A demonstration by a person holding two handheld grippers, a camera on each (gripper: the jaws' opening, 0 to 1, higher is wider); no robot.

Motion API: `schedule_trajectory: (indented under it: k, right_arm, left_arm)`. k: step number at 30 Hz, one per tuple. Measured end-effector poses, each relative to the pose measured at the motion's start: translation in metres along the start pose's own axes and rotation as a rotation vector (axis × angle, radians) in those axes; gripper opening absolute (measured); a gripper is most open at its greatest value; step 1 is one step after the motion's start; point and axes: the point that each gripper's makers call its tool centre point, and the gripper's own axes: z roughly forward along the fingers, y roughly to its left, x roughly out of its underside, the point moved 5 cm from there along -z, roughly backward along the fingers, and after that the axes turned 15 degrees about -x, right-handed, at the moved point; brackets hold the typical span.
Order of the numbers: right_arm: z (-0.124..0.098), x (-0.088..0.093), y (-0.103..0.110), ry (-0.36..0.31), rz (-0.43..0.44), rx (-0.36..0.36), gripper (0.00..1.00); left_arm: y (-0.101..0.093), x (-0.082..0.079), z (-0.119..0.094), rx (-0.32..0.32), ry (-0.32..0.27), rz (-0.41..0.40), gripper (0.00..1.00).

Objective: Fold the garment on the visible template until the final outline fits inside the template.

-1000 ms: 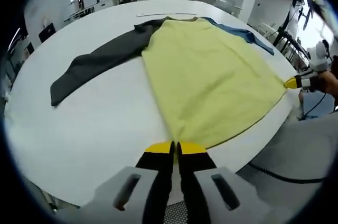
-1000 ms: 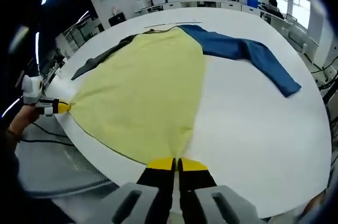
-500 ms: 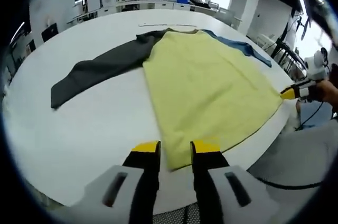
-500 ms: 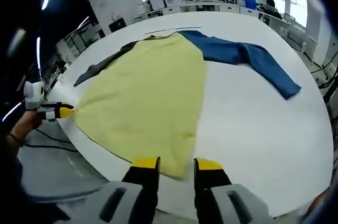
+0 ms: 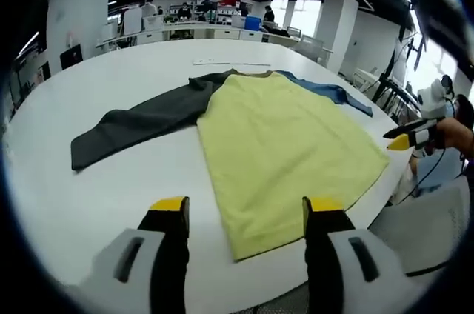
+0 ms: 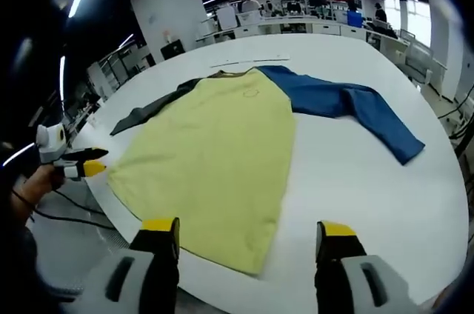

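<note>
Both grippers [image 5: 246, 214] agape above garment [image 5: 281, 144]

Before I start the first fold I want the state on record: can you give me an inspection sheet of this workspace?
Surface: white round table, garment spread flat on it.
Job's things: garment with yellow body, dark grey sleeve, blue sleeve; hem at the near table edge. A thin strip lies beyond the collar; no template outline can be made out.
Clutter: nothing seen.
Grippers: left gripper open, right gripper open; both above the hem corners, holding nothing.
Cables: dark cable off the table edge.
Surroundings: open office, desks, ceiling lights.
</note>
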Motion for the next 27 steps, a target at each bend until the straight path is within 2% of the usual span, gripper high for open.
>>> schedule_trajectory:
  k: [8, 14, 23, 27]
  right_arm:
    - [-0.007, -0.019, -0.029, -0.071, 0.038, 0.028, 0.88]
    - [-0.013, -0.037, -0.063, -0.108, 0.051, 0.081, 0.91]
    - [-0.021, -0.059, -0.111, -0.184, 0.11, 0.158, 0.9]
    - [-0.025, -0.064, -0.137, -0.188, 0.118, 0.218, 0.86]
  left_arm:
    - [-0.003, -0.007, 0.0, 0.012, -0.027, 0.019, 0.8]
    - [-0.005, -0.011, -0.001, 0.012, -0.044, 0.022, 0.88]
    - [-0.006, -0.018, -0.004, 0.014, -0.078, 0.025, 0.97]
    - [-0.007, -0.021, -0.004, 0.016, -0.087, 0.031, 0.99]
